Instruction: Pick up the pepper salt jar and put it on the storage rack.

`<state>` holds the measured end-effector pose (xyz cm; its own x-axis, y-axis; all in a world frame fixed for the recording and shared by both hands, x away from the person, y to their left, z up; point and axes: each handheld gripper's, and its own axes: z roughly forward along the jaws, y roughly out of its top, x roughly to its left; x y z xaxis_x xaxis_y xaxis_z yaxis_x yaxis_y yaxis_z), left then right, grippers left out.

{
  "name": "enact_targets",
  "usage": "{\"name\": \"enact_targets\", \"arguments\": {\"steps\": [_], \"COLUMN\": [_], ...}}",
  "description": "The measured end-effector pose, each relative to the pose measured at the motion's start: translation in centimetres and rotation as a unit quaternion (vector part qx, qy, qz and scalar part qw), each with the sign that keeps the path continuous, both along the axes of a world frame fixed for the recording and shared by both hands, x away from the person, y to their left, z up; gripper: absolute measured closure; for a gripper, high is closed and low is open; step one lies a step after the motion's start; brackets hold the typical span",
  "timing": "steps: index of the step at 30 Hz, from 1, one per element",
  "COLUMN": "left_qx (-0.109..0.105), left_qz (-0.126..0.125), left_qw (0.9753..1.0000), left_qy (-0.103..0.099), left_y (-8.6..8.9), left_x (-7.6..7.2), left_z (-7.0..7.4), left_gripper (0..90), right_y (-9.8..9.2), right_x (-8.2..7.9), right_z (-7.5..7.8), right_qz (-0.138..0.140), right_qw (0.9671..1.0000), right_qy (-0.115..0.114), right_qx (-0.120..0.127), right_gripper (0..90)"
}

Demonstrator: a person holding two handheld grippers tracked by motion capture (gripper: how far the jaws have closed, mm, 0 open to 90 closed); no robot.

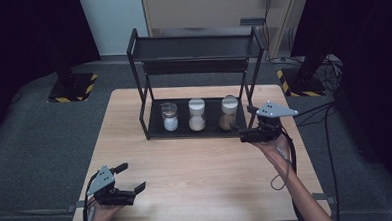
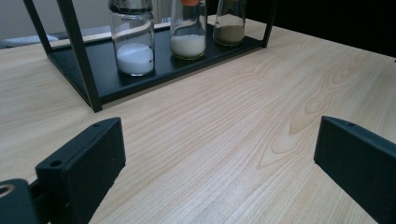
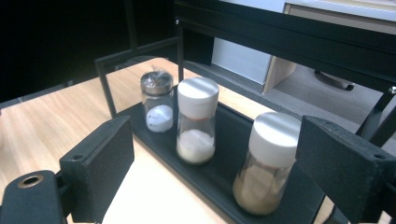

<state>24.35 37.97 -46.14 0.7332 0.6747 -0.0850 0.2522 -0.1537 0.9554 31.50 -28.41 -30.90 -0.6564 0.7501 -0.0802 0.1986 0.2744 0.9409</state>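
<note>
A black two-tier rack (image 1: pixel 146 112) stands at the back of the wooden table (image 1: pixel 201 170). Three jars are in a row on its lower shelf (image 3: pixel 224 175). The left one is a glass jar with a metal lid and white powder (image 1: pixel 170 117) (image 2: pixel 134 46) (image 3: pixel 157 100). A white-lidded jar of pale grains (image 1: pixel 196 115) (image 2: pixel 188 32) (image 3: pixel 197 121) is in the middle. A white-lidded jar of brown powder (image 1: pixel 228 112) (image 2: pixel 229 23) (image 3: pixel 266 168) is on the right. My right gripper (image 1: pixel 242 121) (image 3: pixel 219 144) is open beside the rack's right front, aimed at the jars. My left gripper (image 1: pixel 132 177) (image 2: pixel 219 140) is open over the table's near left, holding nothing.
The rack's upper shelf (image 1: pixel 196 46) overhangs the jars, and its front posts (image 2: pixel 79 51) stand at the shelf corners. A cable (image 1: pixel 287 171) trails from the right gripper along the forearm. Dark floor surrounds the table, with a cabinet (image 1: pixel 204 10) behind.
</note>
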Motion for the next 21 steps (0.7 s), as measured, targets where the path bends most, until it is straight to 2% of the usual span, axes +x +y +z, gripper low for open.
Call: {"name": "enact_targets", "arguments": {"steps": [13,21], "left_qx": [0.0,0.004], "left_qz": [-0.003,-0.005], "left_qw": [1.0,1.0], "left_qy": [-0.001,-0.002], "left_y": [0.0,0.0], "left_x": [-0.1,-0.1], "left_z": [0.0,0.1], "left_gripper": [1.0,1.0], "right_y": [-2.4,-3.9], "right_x": [-4.1,-6.2], "right_z": [-2.0,-2.9], "right_qz": [-0.001,-0.005], "right_qw": [1.0,0.9999], "right_qy": [0.004,-0.003], "right_qx": [0.005,0.011], "right_gripper": [10.7,10.3]}}
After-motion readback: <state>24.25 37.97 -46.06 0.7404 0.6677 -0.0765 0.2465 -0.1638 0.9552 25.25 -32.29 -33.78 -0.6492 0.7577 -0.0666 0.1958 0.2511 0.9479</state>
